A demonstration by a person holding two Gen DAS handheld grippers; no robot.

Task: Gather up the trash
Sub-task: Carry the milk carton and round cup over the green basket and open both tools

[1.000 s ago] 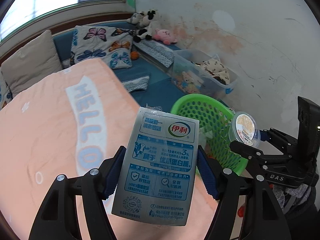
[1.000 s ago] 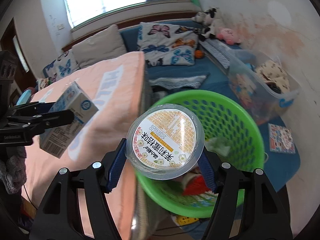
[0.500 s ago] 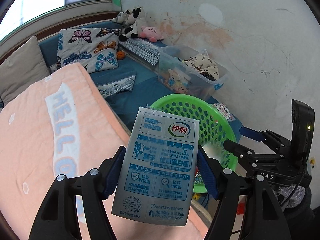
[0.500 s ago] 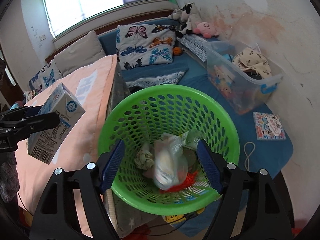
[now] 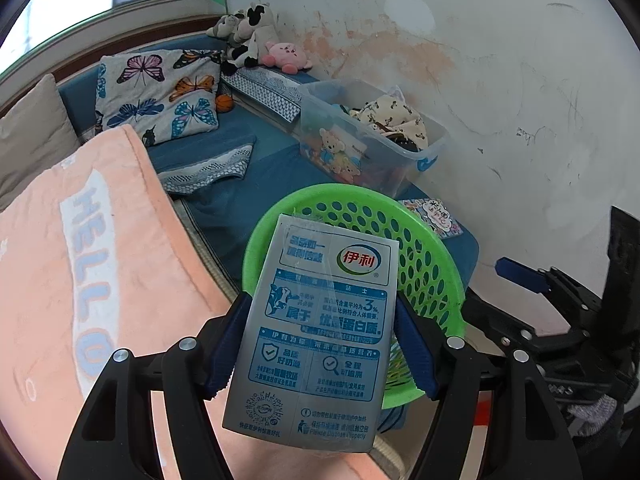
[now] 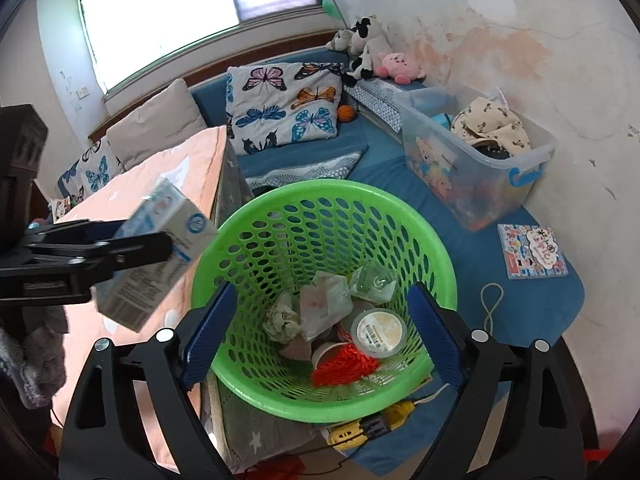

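Left wrist: silver-blue milk carton (image 5: 316, 336) upright, clamped between jaws

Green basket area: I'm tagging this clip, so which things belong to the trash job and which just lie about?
Job:
milk carton in the left gripper
green basket
round lidded cup inside it
right gripper, open

Lying about:
clear storage bin
butterfly pillow
plush toys

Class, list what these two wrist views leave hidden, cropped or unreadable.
- Left wrist view: the milk carton hides the green basket's contents.
- Left wrist view: the right gripper is cropped by the edge; its jaw state is unclear here.
- Right wrist view: the lidded cup's label is too small to read.
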